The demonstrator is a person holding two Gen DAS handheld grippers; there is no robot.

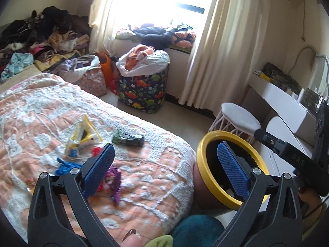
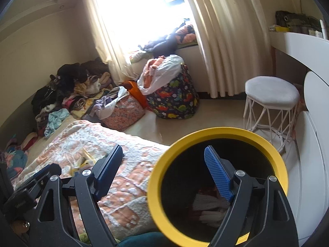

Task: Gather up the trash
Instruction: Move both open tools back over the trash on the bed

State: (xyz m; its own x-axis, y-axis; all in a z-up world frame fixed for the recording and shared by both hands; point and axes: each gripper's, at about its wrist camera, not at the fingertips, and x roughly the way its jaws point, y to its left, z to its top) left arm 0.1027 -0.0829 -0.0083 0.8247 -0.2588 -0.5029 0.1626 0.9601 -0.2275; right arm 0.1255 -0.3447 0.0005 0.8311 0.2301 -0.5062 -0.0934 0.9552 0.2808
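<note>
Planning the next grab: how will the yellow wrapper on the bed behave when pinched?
The yellow wrapper looks like thin, creased film, so probably light and floppy. It lies on a soft quilt, so it may sink or slide rather than resist.

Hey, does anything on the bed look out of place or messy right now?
Yes. Litter is scattered on the orange-and-white bedspread: a yellow wrapper, a dark green packet, a blue scrap and a purple piece. None of it belongs on a bed. The yellow-rimmed bin stands beside the bed, and both tongs are open, holding nothing.
</note>
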